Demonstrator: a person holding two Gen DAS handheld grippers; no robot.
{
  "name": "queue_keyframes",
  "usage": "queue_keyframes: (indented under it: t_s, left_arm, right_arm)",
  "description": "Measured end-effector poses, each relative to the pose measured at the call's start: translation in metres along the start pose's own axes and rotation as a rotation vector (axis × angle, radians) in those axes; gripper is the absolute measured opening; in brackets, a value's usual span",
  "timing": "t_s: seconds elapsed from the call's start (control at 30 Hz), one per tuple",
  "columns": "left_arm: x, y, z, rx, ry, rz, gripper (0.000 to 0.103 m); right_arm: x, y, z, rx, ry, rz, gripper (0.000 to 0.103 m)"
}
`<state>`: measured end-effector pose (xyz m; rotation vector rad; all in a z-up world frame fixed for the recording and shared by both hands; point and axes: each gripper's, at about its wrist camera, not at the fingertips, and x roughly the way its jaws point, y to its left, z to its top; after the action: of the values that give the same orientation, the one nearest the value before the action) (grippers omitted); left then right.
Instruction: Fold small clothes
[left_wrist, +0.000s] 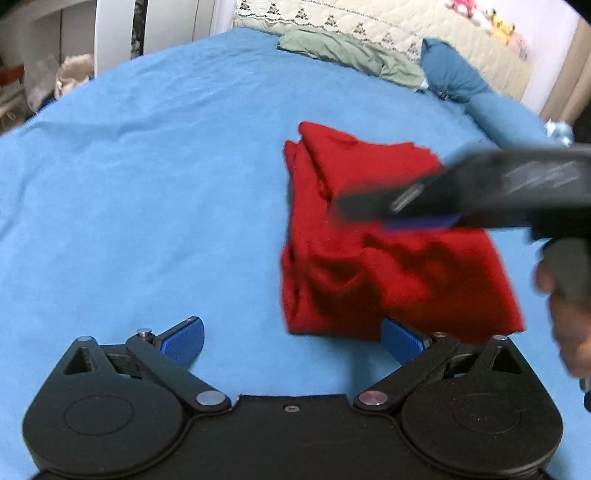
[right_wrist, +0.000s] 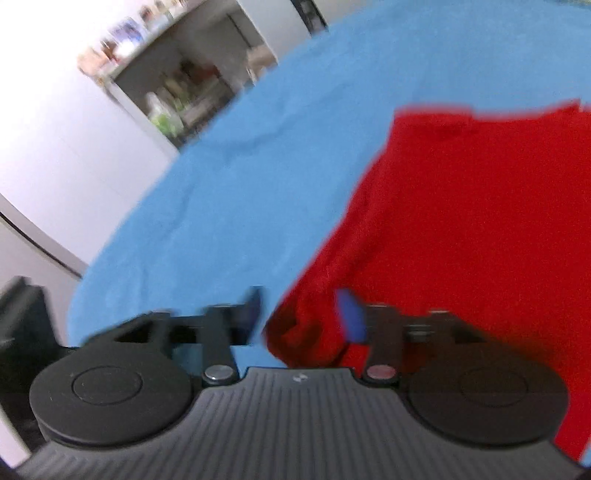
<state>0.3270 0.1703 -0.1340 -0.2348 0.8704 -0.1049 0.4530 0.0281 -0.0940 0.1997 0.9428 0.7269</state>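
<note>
A red garment (left_wrist: 388, 251) lies folded and rumpled on the blue sheet (left_wrist: 166, 184). My left gripper (left_wrist: 291, 339) is open and empty, low over the sheet at the garment's near edge; its right finger (left_wrist: 400, 341) touches that edge. My right gripper (left_wrist: 417, 206) reaches in from the right, blurred, over the middle of the garment. In the right wrist view the right gripper (right_wrist: 301, 317) is open, with the garment's corner (right_wrist: 461, 240) between its blue fingers and nothing clamped.
A green garment (left_wrist: 351, 55) and a dark blue garment (left_wrist: 454, 77) lie at the far side of the bed, before a quilted cream cover (left_wrist: 406, 26). A white chair (left_wrist: 114, 33) stands at the far left. Shelves (right_wrist: 177, 92) stand beyond the bed.
</note>
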Motion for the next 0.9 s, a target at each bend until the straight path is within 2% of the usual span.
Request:
queue_keyframes:
  t_s: [0.1, 0.17, 0.23, 0.33, 0.5, 0.73, 0.9]
  left_arm:
    - [-0.003, -0.003, 0.001, 0.003, -0.010, -0.022, 0.103]
    - [-0.007, -0.004, 0.001, 0.024, -0.027, 0.001, 0.103]
    - [-0.008, -0.007, 0.001, 0.024, -0.042, 0.019, 0.103]
    - [-0.005, -0.005, 0.002, 0.005, -0.053, 0.020, 0.103]
    - [-0.001, -0.006, 0.002, 0.002, -0.061, 0.039, 0.103]
    - [0.010, -0.015, 0.003, 0.002, -0.061, 0.045, 0.103]
    - [0.008, -0.013, 0.003, 0.005, -0.079, 0.051, 0.103]
  right_arm:
    - [-0.056, -0.004, -0.002, -0.014, -0.184, -0.013, 0.082]
    - [-0.091, -0.010, -0.021, -0.004, -0.304, -0.117, 0.093]
    - [-0.111, -0.013, -0.049, -0.027, -0.362, -0.273, 0.094]
    - [-0.120, -0.020, -0.100, -0.039, -0.351, -0.426, 0.094]
    - [-0.099, -0.023, -0.157, -0.031, -0.284, -0.584, 0.092]
    - [-0.082, -0.037, -0.162, 0.011, -0.284, -0.626, 0.091]
    - [-0.060, -0.038, -0.149, 0.022, -0.261, -0.626, 0.092]
